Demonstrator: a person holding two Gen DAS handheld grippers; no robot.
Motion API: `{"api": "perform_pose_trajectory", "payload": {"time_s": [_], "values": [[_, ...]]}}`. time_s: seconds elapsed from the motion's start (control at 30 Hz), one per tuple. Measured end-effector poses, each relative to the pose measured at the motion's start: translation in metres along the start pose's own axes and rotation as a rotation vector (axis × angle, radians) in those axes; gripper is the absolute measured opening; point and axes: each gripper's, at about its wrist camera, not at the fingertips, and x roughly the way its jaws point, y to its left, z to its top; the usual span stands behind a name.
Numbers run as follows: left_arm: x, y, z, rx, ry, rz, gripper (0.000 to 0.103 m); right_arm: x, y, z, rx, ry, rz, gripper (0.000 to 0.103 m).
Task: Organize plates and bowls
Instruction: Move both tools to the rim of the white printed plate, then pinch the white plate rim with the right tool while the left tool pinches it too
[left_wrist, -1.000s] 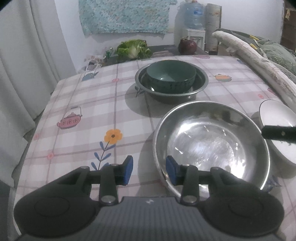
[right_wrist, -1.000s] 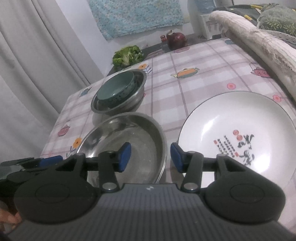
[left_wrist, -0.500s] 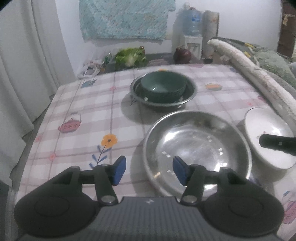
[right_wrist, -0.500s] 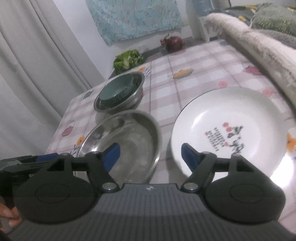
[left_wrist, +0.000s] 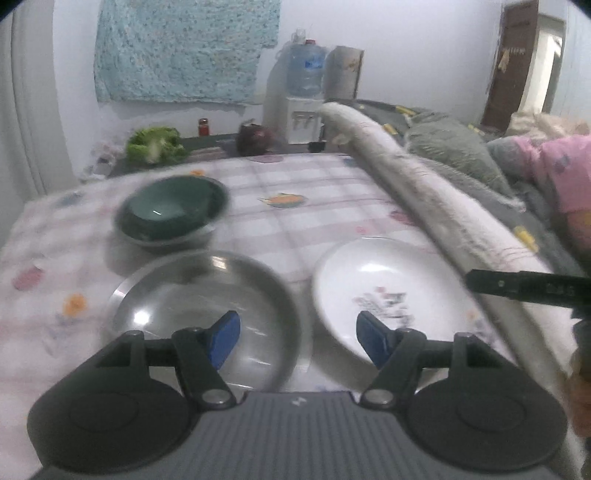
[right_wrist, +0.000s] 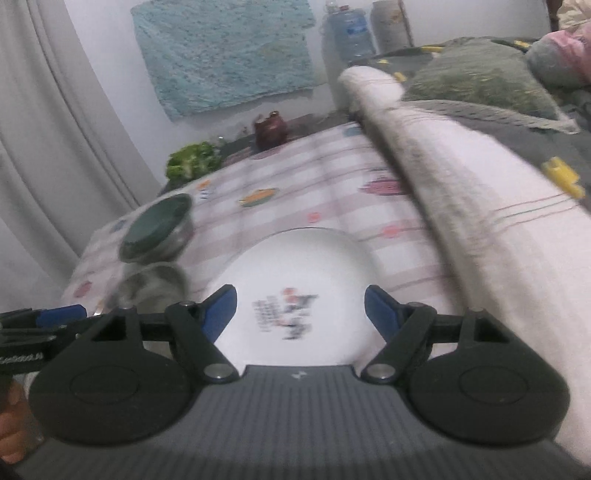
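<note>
Landmark is the large shallow stainless steel basin (left_wrist: 203, 306), sitting on the pink-and-white checked tablecloth (left_wrist: 314, 206) with cartoon prints.

Behind the basin, slightly left: a dark green ceramic bowl (left_wrist: 171, 210) nested inside a smaller steel bowl (left_wrist: 166, 240), close to the basin rim but apart from it. Blurred by motion.

Left gripper (left_wrist: 297, 338), black frame with blue pads, hangs over the basin's near right rim. Its jaws are opening, set wide apart, nothing between them; left pad over the basin, right pad over the plate edge.

Just right of the basin: a round white ceramic plate (left_wrist: 388, 284) with a small red and dark printed motif, flat on the cloth; whether the rims touch is unclear.

Right gripper (right_wrist: 300, 308) hovers over the plate's near side, jaws spread wide and empty, not touching the plate.

Right of the plate: a long rolled off-white blanket (left_wrist: 424, 206) along the table edge, grey-green bedding behind it.

Far behind the basin: leafy green vegetable (left_wrist: 155, 144), dark red teapot (left_wrist: 255, 138), water dispenser with blue bottle (left_wrist: 304, 92), teal patterned cloth (left_wrist: 184, 48) on the wall.
</note>
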Motion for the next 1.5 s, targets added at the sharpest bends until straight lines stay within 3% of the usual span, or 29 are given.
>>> {"api": "perform_pose_trajectory", "payload": {"time_s": [0.33, 0.63, 0.93, 1.27, 1.5], "values": [[0.021, -0.035, -0.037, -0.117, -0.044, 0.013, 0.060, 0.026, -0.045, -0.006, 0.006, 0.106, 0.052, 0.070], [0.047, -0.032, -0.032, -0.163, 0.040, 0.024, 0.039, 0.058, -0.063, 0.011, -0.020, 0.139, 0.156, 0.055], [0.057, -0.028, -0.031, -0.175, 0.091, 0.018, 0.038, 0.084, -0.071, 0.019, -0.043, 0.168, 0.192, 0.046], [0.068, -0.028, -0.026, -0.191, 0.108, 0.007, 0.019, 0.107, -0.074, 0.018, 0.010, 0.184, 0.233, 0.018], [0.065, -0.026, -0.027, -0.183, 0.117, 0.009, 0.018, 0.098, -0.068, 0.012, 0.002, 0.187, 0.219, 0.019]]}}
